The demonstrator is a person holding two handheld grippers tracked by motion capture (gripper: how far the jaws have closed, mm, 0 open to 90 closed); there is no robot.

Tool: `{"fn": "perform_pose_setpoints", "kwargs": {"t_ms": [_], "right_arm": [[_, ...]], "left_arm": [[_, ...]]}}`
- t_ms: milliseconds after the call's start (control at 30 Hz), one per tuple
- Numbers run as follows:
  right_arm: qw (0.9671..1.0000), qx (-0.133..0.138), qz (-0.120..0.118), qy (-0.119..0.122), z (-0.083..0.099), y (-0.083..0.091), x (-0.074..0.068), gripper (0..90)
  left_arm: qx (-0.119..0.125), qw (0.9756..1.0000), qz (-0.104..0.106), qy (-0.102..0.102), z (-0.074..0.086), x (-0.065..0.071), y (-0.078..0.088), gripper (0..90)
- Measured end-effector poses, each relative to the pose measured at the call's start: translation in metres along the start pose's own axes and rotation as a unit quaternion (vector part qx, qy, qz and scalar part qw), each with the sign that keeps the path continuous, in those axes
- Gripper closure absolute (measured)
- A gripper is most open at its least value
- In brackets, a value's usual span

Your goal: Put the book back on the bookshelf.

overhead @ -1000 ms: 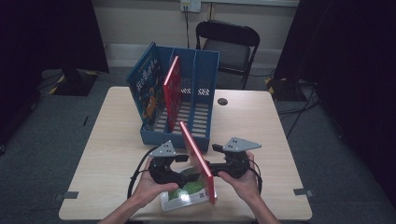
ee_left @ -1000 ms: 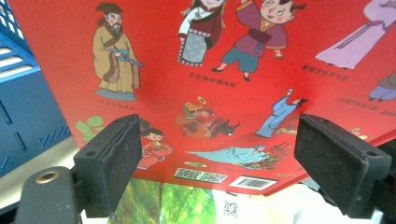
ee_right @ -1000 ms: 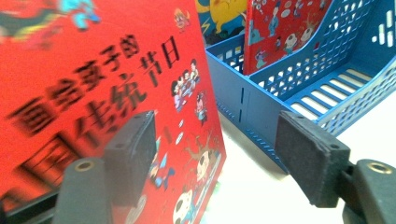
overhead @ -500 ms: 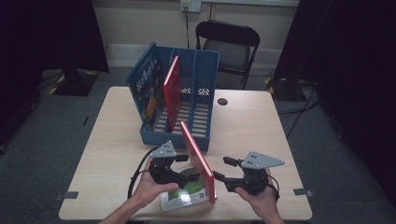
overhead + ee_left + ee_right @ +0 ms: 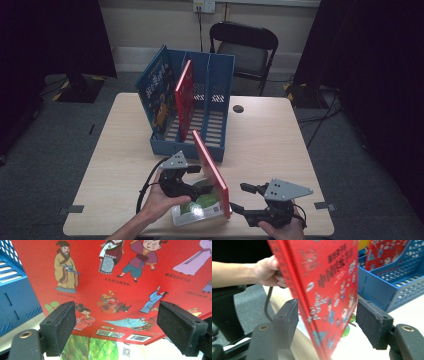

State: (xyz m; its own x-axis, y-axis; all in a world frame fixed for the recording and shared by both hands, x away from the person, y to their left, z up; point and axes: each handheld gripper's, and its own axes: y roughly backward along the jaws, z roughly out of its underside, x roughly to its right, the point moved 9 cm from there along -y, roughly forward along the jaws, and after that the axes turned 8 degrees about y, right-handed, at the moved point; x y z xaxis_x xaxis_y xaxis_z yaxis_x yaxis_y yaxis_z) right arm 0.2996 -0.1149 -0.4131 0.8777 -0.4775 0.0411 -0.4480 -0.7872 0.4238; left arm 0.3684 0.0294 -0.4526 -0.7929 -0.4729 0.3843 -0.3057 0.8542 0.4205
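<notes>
While the red book (image 5: 211, 172) is standing on edge, tilted, just in front of the blue file rack (image 5: 220, 100), nothing is visibly pinching it. It is leaning over a green book (image 5: 197, 207) lying flat under its lower edge. To the book's left, the left gripper (image 5: 192, 170) is sitting with its jaws spread wide, the cover facing them but not pressed. To its right, the right gripper (image 5: 235, 197) is straddling the book's edge, its jaws, just opening a little, standing apart from both covers. Left like this, the book is likely tipping over onto the green one or sliding on its glossy cover. A hurried closing on the slanted cover risks pushing it flat, away from the rack where another red book (image 5: 184, 97) is already standing.
</notes>
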Motion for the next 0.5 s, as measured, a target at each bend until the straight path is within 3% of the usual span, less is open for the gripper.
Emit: {"fn": "perform_pose_setpoints", "kwargs": {"t_ms": [233,500], "right_arm": [[0.9997,-0.001,-0.024,0.011,-0.002,-0.007,-0.010,32.3],[0.9992,-0.015,-0.032,0.019,-0.005,-0.030,-0.016,33.4]], "left_arm": [[0.002,1.0000,-0.003,0.002,0.000,0.000,-0.001,15.7],[0.008,0.9999,-0.009,-0.002,-0.001,0.000,-0.001,16.1]]}}
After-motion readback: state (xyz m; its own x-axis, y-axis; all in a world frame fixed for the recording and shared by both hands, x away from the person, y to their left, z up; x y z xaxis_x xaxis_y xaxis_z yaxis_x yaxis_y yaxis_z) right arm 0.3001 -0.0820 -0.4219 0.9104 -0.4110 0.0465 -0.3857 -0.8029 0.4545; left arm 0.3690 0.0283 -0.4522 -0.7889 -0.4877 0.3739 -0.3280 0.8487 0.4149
